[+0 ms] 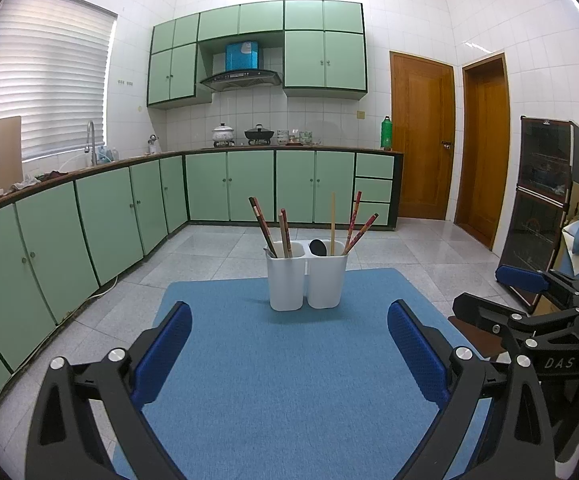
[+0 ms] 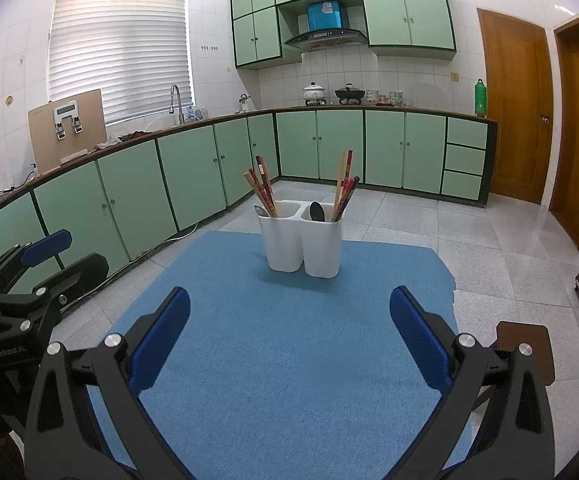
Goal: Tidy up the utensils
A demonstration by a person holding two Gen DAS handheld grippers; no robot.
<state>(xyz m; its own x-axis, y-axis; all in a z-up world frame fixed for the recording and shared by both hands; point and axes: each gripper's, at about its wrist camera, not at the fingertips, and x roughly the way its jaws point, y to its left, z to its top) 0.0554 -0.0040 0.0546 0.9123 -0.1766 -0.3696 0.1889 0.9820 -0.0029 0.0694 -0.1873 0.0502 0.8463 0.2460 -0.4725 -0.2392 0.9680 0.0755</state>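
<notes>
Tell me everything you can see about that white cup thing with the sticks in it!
The white plastic-looking two-compartment utensil holder stands upright near the far middle of the blue mat. Its two rounded cups sit joined side by side. The left cup holds patterned chopsticks and a grey spoon whose tip just peeks out. The right cup holds a black spoon, one plain wooden chopstick and reddish patterned ones. Nothing grips it; both tongs are open and apart from it.

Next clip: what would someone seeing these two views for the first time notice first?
A white two-compartment holder stands toward the far end of a blue mat, with chopsticks sticking up from both compartments and a dark spoon in the right one. In the foreground, the left gripper and right gripper hang open and empty over the mat, short of the holder. Behind runs a wall of green cabinets.
</notes>
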